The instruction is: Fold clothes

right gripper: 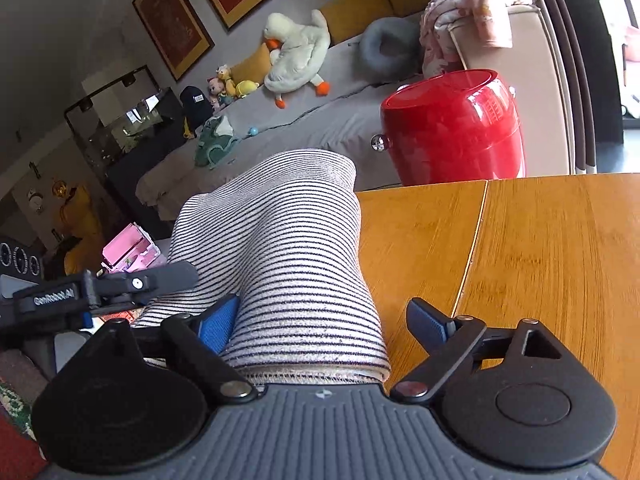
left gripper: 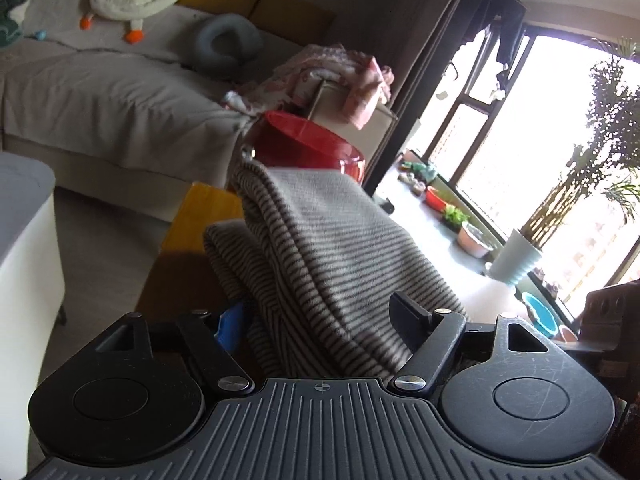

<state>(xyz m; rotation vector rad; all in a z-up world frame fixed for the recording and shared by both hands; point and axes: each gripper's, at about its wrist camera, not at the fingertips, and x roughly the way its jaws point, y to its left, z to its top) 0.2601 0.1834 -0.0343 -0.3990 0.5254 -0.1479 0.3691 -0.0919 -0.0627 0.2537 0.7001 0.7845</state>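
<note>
A folded grey-and-black striped garment (left gripper: 320,240) lies bunched between the wide-apart fingers of my left gripper (left gripper: 320,316); it touches the right finger (left gripper: 410,312) and hides most of the blue left pad (left gripper: 230,328). In the right wrist view the same striped garment (right gripper: 288,248) rests on the left end of the wooden table (right gripper: 540,260), inside my open right gripper (right gripper: 320,320), with a gap to the right finger (right gripper: 428,320). One finger of the left gripper (right gripper: 172,276) reaches in against the cloth from the left.
A red bin (right gripper: 452,128) stands past the table's far edge, before a grey sofa (right gripper: 320,120) holding a plush duck (right gripper: 296,60) and a pink blanket (right gripper: 472,4). A white unit (left gripper: 24,240) stands left. Potted plants (left gripper: 516,256) line the window sill.
</note>
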